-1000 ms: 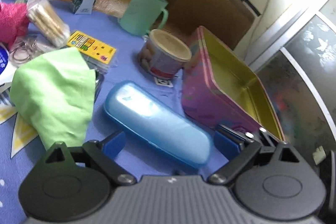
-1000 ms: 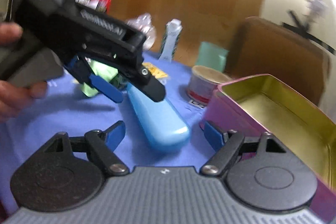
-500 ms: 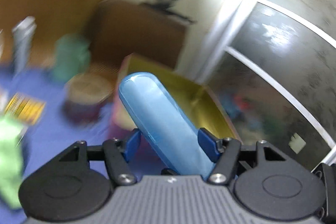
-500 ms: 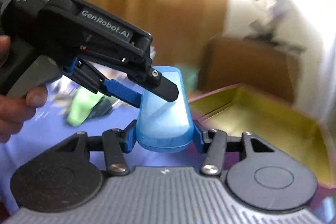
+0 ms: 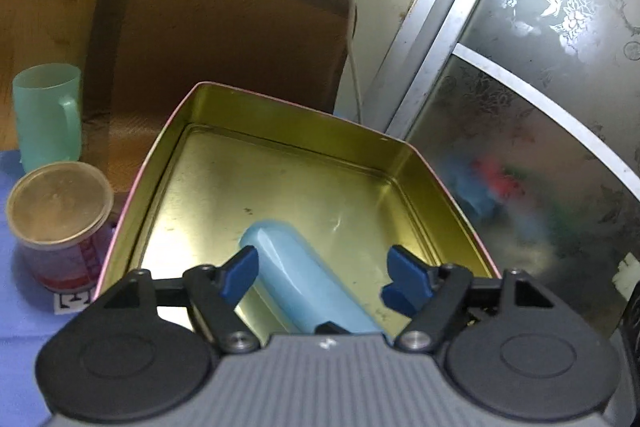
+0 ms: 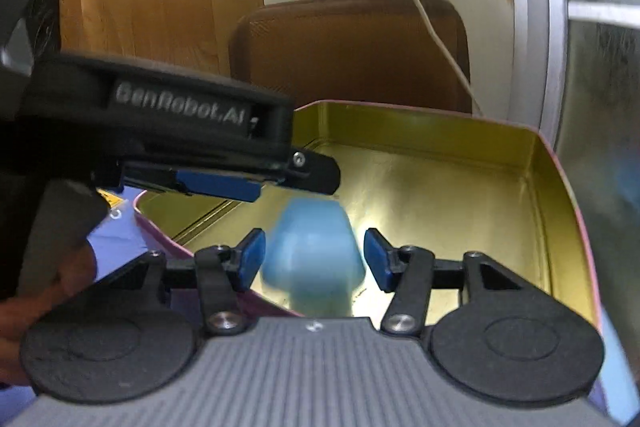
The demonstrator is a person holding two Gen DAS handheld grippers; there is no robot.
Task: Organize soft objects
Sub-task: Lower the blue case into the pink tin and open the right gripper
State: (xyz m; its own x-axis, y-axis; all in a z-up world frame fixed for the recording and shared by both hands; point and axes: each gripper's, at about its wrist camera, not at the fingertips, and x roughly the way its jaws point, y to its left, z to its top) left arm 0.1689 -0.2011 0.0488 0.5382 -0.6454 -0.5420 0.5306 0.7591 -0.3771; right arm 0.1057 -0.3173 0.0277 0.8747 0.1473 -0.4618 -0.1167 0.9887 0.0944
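2-handed over the open tin [image 5: 280,103], working above its near half. Holding the left gripper [image 5: 322,273] with jaws spread, just having been opening them; brushing or nearly brushing the blue case [image 5: 296,275] with the left pad, standing well off it with the right pad, so gripping nothing. Holding the right gripper [image 6: 312,255] likewise unclamped, jaws just having been opening, with the case between the pads and a thin gap showing on either side, though blurring there.

Finding the case inside the tin, low over its gold floor, in the near half; not telling whether its near end is resting, being hidden under the gripper body. Lying lengthwise from the near wall toward the tin's middle, leaning a little leftward in the left view, rounded end pointing away.

Seeing bare floor across the far half and along the right side of the tin. Being hemmed by upright walls on all 4 sides, the near wall passing under both grippers. Crowding the left side in the right view with the other gripper and a hand [image 6: 60,279]. Standing just outside the tin's left wall, 1 lidded tub [image 5: 60,223] and 1 green cup [image 5: 46,115] behind it; backing the far wall, a brown chair [image 5: 220,39].
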